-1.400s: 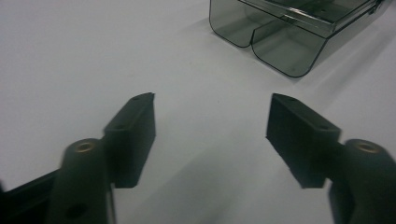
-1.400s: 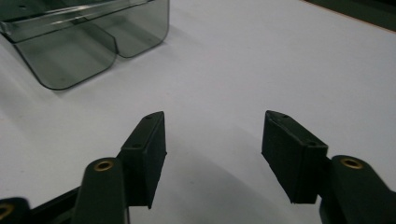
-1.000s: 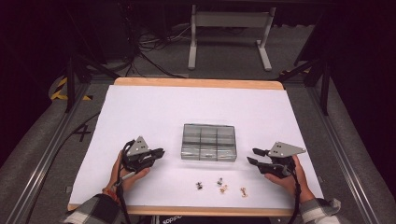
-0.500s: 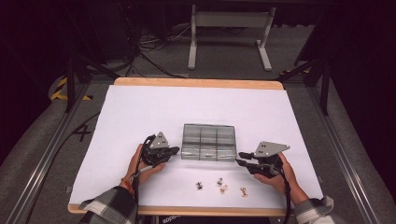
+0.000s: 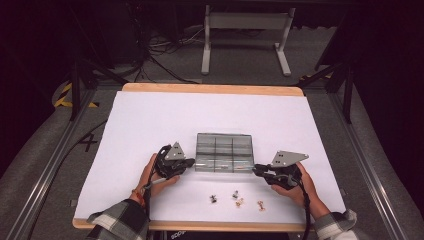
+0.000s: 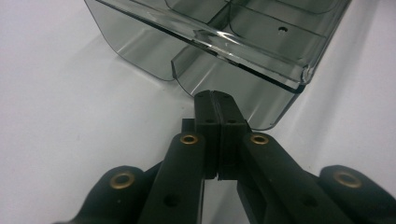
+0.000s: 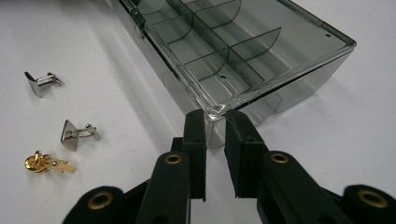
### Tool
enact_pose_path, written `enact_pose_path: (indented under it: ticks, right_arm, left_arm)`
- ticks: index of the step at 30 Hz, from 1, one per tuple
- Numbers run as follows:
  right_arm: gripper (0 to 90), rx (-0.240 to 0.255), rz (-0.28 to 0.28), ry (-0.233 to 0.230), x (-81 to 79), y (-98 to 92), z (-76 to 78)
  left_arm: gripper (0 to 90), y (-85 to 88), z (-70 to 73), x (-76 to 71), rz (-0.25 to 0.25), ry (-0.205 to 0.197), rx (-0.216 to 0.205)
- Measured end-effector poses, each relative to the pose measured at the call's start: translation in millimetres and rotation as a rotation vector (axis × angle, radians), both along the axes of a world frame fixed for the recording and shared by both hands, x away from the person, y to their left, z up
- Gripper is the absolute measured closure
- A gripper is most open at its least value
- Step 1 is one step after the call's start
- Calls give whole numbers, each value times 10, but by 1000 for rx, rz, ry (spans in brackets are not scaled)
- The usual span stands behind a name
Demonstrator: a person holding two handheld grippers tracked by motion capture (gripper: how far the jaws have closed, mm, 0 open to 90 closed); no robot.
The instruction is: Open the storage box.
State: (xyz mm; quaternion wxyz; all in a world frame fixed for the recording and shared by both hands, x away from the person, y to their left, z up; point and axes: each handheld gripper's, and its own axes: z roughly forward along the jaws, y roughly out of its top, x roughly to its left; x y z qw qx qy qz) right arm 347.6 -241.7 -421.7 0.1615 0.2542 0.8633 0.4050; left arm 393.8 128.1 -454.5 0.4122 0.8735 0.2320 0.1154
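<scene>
On white paper, smoky clear compartment box [image 5: 223, 151].

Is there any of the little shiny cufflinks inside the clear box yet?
No, in the right gripper view the compartments of the clear box lie empty, and the cufflinks rest on the white table beside it.

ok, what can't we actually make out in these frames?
- Cufflinks: too small in the high view to tell shapes.
- Left hand-held gripper: shut at the clear organizer box; its own jaws hide any contact.
- Right hand-held gripper: jaws flank the box corner; pad contact unclear.
</scene>
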Motion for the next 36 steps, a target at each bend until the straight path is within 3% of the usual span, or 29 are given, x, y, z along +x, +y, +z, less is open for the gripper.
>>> enact_pose_path:
  ticks: [10,20,28,36]
  right_arm:
    - [848,5,0,-12,-19,4,13]
    - [827,-2,-5,-16,-19,16,13]
    - [815,24,-15,-28,-15,-6,49]
    - [804,36,-26,-64,-14,3,91]
  left_arm:
    - [900,-1,0,-1,5,0,-3]
    - [863,19,13,-4,4,-14,0]
    - [774,149,110,-10,31,-33,-68]
    - [648,122,140,-29,45,-61,-65]
